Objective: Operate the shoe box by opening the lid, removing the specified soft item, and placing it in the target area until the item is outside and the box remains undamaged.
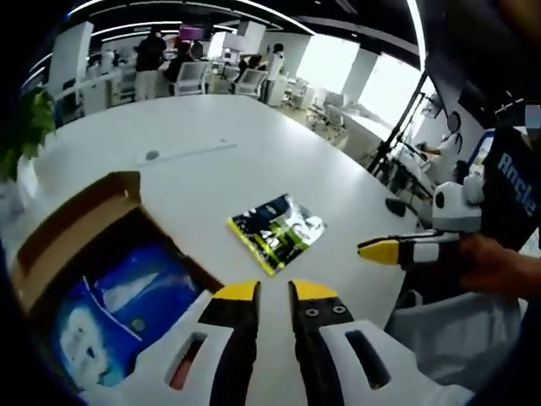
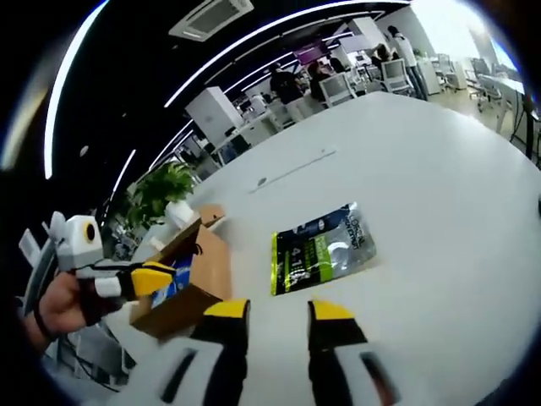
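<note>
The brown cardboard shoe box stands open at the left of the white table, its lid flap folded back. A blue soft packet lies inside it. A glossy dark-blue and yellow-green packet lies flat on the table, outside the box. My left gripper hovers between box and packet, jaws a little apart with nothing between them. My right gripper is open and empty just short of the same packet. The box sits to its left, beside the left gripper.
A hand holds the right gripper at the table's right edge. A potted plant stands beyond the box. Chairs, desks and people are at the table's far end. A tripod stands to the right.
</note>
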Demonstrator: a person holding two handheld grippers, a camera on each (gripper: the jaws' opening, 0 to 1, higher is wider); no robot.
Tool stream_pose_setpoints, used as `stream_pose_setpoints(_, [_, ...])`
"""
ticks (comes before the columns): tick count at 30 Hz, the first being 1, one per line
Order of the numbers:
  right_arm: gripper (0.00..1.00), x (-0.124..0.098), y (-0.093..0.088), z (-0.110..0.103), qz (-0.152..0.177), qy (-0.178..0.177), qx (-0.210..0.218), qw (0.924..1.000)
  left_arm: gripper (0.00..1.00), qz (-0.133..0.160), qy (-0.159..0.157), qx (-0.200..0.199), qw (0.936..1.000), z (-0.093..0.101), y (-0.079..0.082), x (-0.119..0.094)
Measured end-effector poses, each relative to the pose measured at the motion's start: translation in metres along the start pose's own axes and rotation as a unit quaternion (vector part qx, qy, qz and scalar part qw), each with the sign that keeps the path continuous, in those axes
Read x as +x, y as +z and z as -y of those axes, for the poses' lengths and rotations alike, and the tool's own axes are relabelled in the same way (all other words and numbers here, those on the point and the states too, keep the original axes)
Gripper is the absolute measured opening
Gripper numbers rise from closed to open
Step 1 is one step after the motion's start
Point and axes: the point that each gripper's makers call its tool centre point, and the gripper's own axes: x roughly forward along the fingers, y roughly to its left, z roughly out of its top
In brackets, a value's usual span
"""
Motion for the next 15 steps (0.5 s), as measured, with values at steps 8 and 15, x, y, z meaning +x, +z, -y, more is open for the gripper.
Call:
stream_pose_setpoints(8, [0.27, -0.008, -0.007, -0.016, 0.012, 0.010, 0.005, 0.9999, 0.14, 0.024, 0.005, -0.022, 0.9995, -0.001, -0.001, -0.016])
stream_pose_setpoints(15, [0.30, -0.009, -0.014, -0.039, 0.014, 0.037, -0.009, 0.9992, 0.14, 0.059, 0.006, -0.038, 0.9975, -0.006, 0.000, -0.032])
